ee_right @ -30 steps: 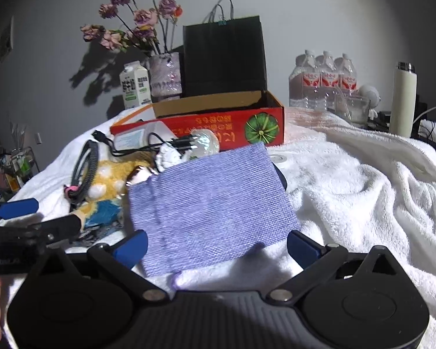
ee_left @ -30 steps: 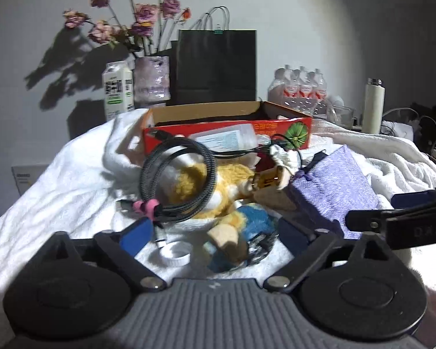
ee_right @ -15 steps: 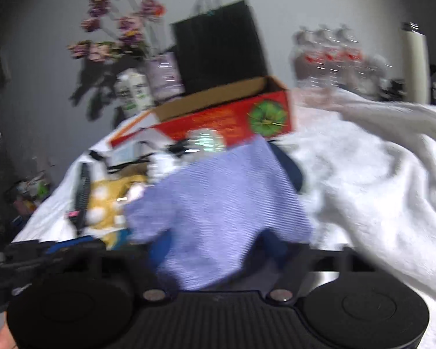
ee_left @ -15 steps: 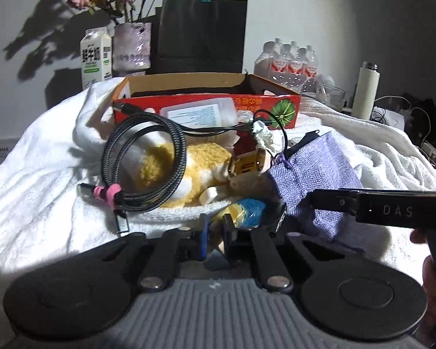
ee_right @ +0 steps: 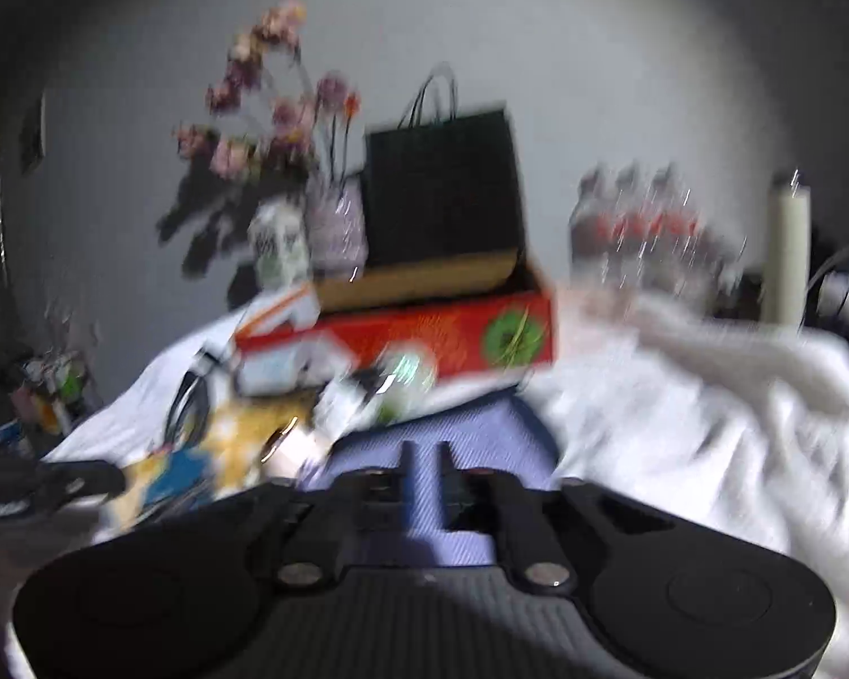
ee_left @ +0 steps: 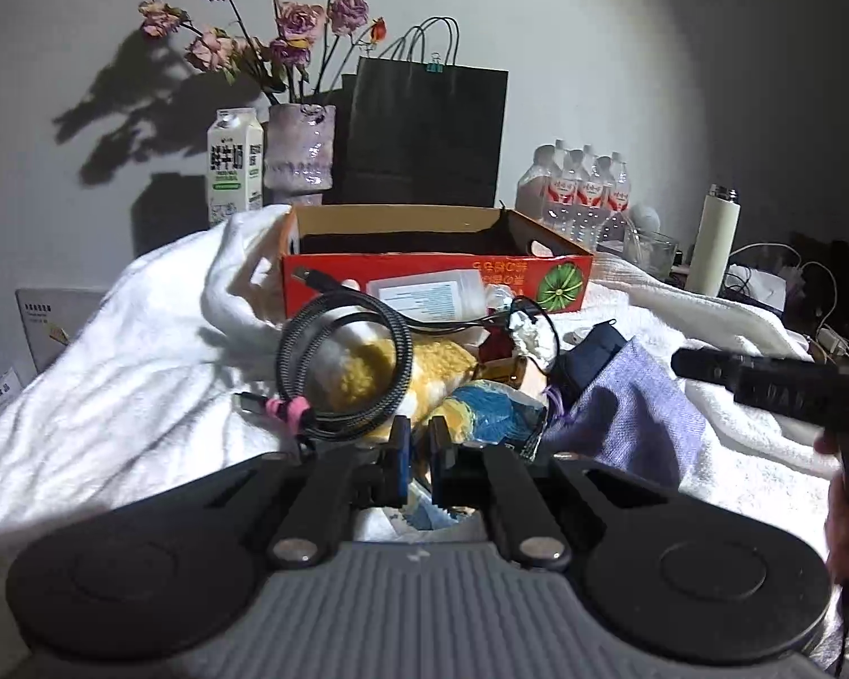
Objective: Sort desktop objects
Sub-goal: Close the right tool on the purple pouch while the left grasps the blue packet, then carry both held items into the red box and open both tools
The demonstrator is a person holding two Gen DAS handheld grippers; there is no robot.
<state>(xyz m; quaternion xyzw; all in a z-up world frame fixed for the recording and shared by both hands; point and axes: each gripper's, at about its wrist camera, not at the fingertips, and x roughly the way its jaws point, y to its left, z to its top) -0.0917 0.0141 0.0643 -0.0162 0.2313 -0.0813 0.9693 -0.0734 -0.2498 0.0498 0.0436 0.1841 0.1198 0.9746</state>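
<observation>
L gripper (ee_left: 419, 441) fingers nearly together, pinching the yellow-blue plush toy (ee_left: 481, 404); black cable coil (ee_left: 345, 368) just ahead-left. My R gripper (ee_right: 424, 458) pinches purple pouch (ee_right: 470, 430), view blurry. Red box (ee_left: 436, 277) beyond both.

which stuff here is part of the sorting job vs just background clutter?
Job:
- blue and yellow packet, pinched in the left tool
- purple pouch, pinched in the right tool
- coiled cable
- yellow plush toy
- red box

Lying about:
- milk carton
- flower vase
- black bag
- water bottles
- white flask
</observation>
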